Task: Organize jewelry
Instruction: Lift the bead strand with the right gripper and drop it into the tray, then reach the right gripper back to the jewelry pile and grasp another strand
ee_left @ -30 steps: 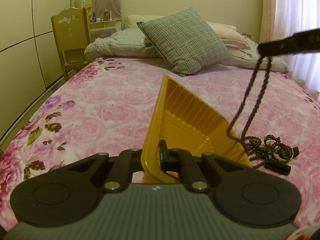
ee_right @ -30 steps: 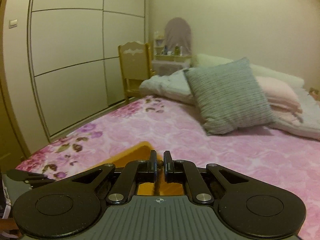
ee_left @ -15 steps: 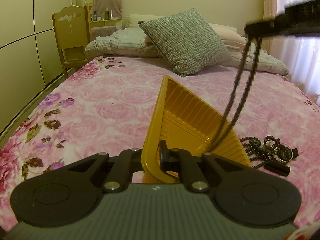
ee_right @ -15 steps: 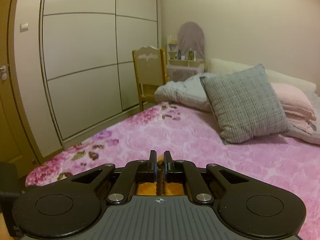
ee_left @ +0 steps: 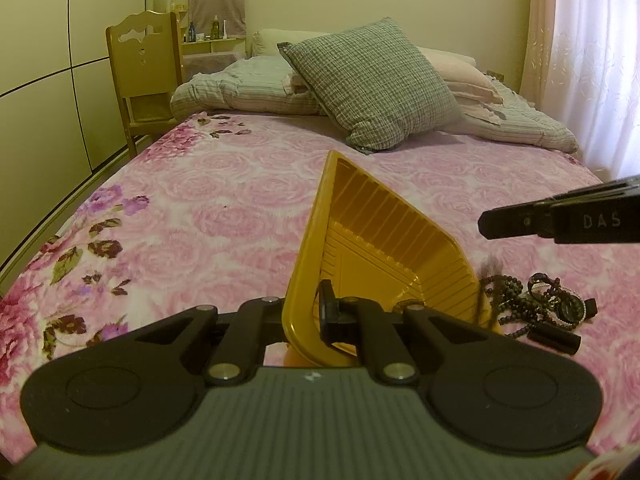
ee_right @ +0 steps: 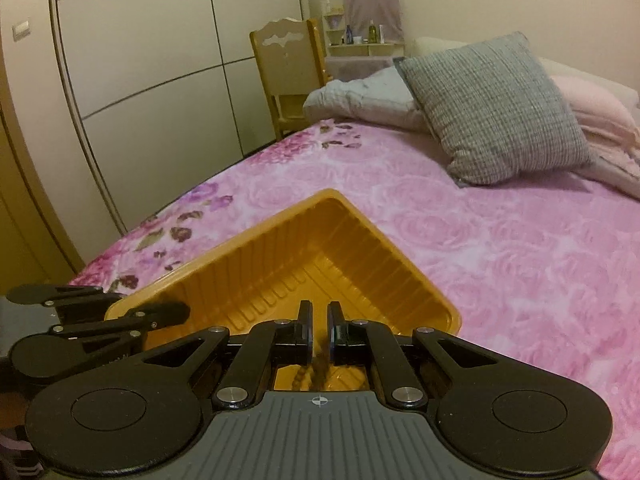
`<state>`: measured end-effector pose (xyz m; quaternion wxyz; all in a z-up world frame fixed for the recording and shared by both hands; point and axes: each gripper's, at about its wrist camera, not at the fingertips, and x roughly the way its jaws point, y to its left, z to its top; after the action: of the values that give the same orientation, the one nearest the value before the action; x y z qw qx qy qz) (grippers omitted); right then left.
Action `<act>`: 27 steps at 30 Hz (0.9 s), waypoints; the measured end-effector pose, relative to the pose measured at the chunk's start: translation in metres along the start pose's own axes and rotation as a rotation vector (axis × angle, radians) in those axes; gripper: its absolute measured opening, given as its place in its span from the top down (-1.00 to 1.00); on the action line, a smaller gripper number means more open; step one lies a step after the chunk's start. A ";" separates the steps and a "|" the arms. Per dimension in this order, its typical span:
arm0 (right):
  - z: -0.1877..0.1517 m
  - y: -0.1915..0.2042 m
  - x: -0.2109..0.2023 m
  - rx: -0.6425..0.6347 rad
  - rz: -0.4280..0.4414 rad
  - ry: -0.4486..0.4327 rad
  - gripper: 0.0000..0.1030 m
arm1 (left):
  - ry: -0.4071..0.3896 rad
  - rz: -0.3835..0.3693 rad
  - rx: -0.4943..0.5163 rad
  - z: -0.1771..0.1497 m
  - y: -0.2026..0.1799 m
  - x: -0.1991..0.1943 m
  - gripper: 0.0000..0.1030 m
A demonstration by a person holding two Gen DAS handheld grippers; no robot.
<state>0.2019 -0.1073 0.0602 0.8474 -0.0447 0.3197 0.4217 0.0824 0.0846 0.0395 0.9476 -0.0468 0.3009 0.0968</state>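
A yellow ribbed plastic tray (ee_left: 372,240) lies on the pink floral bed; it also shows in the right wrist view (ee_right: 320,256). My left gripper (ee_left: 308,312) is shut on the tray's near rim. My right gripper (ee_right: 319,332) hangs over the tray with its jaws slightly parted, and a blurred dark bead chain (ee_right: 318,364) drops between them into the tray. In the left wrist view the chain (ee_left: 490,280) is a blur at the tray's right edge, below the right gripper's fingers (ee_left: 516,222). A pile of dark bead jewelry (ee_left: 540,304) lies right of the tray.
A grey checked cushion (ee_left: 372,84) and folded bedding (ee_left: 240,88) lie at the head of the bed. A wooden chair (ee_left: 142,76) stands at the left beside wardrobe doors (ee_right: 140,80). A curtain (ee_left: 592,60) hangs at the right.
My right gripper has come down low over the tray and its jaws have parted; the chain that hung from it now drops into the tray. My left gripper still holds the rim.
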 end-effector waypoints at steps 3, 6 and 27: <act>-0.003 -0.010 -0.006 0.063 -0.001 -0.019 0.86 | 0.002 0.000 0.003 0.000 -0.001 0.000 0.87; -0.009 -0.019 -0.018 0.101 -0.034 -0.049 0.73 | 0.003 0.000 0.002 0.000 0.000 0.000 0.87; -0.156 -0.098 -0.080 0.397 -0.450 -0.041 -0.01 | 0.004 0.006 -0.003 -0.002 -0.002 0.000 0.87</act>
<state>0.1611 -0.2786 -0.0356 0.9179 0.0608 0.3608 0.1533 0.0813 0.0825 0.0379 0.9466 -0.0476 0.3027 0.1000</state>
